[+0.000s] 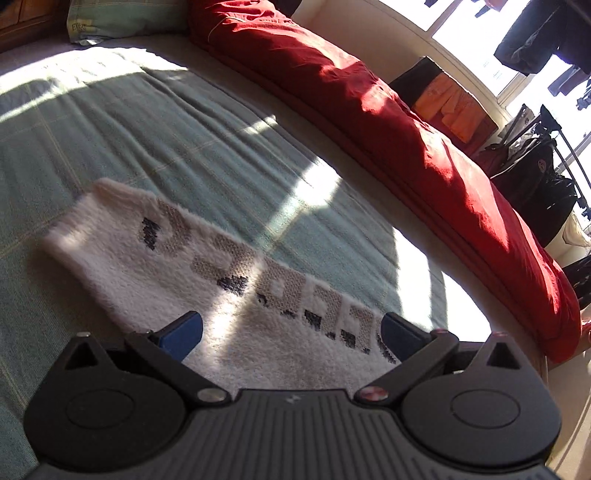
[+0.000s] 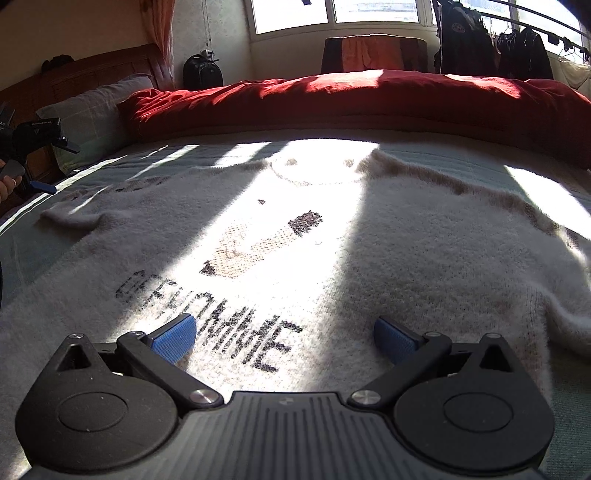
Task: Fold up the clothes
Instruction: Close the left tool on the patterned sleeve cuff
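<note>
A fuzzy white sweater (image 2: 295, 236) with knitted lettering lies spread flat on the pale green bedspread (image 1: 147, 122), a rumpled red duvet (image 2: 351, 99) bunched along the far side. Both the left gripper (image 1: 291, 334) and right gripper (image 2: 284, 334) hover over it, jaws spread and empty. Glare washes out the collar, and the right sleeve runs out of frame.

Bed: your green checked cover (image 2: 461, 157), a red duvet (image 2: 351, 99) along its far edge.
Windows (image 2: 373, 11): bright sun streaks across.
Headboard (image 2: 74, 79): wooden.
</note>
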`<state>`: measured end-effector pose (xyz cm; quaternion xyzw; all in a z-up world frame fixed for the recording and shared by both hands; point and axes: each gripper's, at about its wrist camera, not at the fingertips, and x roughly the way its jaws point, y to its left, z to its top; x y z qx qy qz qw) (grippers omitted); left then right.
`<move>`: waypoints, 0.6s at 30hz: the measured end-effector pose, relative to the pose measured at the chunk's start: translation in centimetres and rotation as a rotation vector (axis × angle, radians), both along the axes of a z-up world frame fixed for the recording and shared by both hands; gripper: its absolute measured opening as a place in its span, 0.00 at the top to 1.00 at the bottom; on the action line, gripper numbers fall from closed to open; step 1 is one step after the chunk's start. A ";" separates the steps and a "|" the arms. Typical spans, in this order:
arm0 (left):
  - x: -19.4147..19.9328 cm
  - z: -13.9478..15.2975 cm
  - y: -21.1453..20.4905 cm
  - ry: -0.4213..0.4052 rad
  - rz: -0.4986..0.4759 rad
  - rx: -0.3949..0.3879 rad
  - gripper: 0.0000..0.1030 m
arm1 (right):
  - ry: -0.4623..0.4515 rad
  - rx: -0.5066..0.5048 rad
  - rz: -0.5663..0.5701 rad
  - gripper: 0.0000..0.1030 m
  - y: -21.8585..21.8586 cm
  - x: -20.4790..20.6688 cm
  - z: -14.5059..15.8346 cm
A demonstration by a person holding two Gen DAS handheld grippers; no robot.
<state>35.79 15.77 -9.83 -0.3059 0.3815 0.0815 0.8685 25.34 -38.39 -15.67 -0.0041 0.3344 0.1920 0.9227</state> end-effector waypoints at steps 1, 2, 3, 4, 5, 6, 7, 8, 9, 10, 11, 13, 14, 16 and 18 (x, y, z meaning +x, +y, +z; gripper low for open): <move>0.3 -0.3 0.5 -0.004 0.002 0.001 0.01 | -0.001 -0.024 -0.004 0.00 0.4 0.0 0.0; 0.6 -0.7 0.8 -0.010 -0.004 -0.006 0.01 | 0.000 -0.041 -0.011 0.00 0.6 -0.1 0.1; 1.1 -1.3 1.1 -0.015 -0.015 -0.024 0.01 | 0.001 -0.058 -0.019 0.00 0.9 -0.2 0.1; 1.6 -2.1 1.4 -0.015 -0.020 -0.042 0.01 | 0.005 -0.072 -0.032 0.00 1.2 -0.3 0.3; 1.9 -2.8 1.7 -0.011 -0.021 -0.049 0.01 | 0.010 -0.083 -0.045 0.00 1.4 -0.4 0.4; 2.1 -3.4 1.9 -0.004 -0.021 -0.055 0.01 | 0.021 -0.084 -0.057 0.00 1.5 -0.4 0.5; 2.3 -4.1 2.3 0.006 -0.020 -0.062 0.01 | 0.032 -0.085 -0.070 0.00 1.6 -0.5 0.7; 2.4 -4.9 2.7 0.017 -0.017 -0.070 0.01 | 0.042 -0.083 -0.081 0.00 1.7 -0.5 0.9; 2.3 -5.5 3.2 0.017 -0.015 -0.077 0.01 | 0.055 -0.077 -0.095 0.00 1.8 -0.7 1.1; 1.9 -6.0 3.8 0.000 -0.015 -0.084 0.01 | 0.067 -0.071 -0.108 0.00 1.9 -0.8 1.4; 1.5 -6.3 4.3 -0.016 -0.014 -0.089 0.01 | 0.079 -0.059 -0.119 0.00 2.0 -0.9 1.8; 0.7 -6.2 5.4 -0.032 0.002 -0.066 0.01 | 0.087 -0.022 -0.121 0.00 2.4 -1.3 2.6; 0.5 -6.1 5.9 -0.029 0.013 -0.054 0.01 | 0.087 -0.014 -0.118 0.00 2.7 -1.5 2.9; -0.1 -5.9 7.3 -0.025 0.040 -0.055 0.01 | 0.078 -0.012 -0.117 0.00 3.3 -1.9 3.5; -0.7 -5.3 8.7 -0.027 0.079 -0.064 0.01 | 0.069 -0.018 -0.113 0.00 3.9 -2.1 3.9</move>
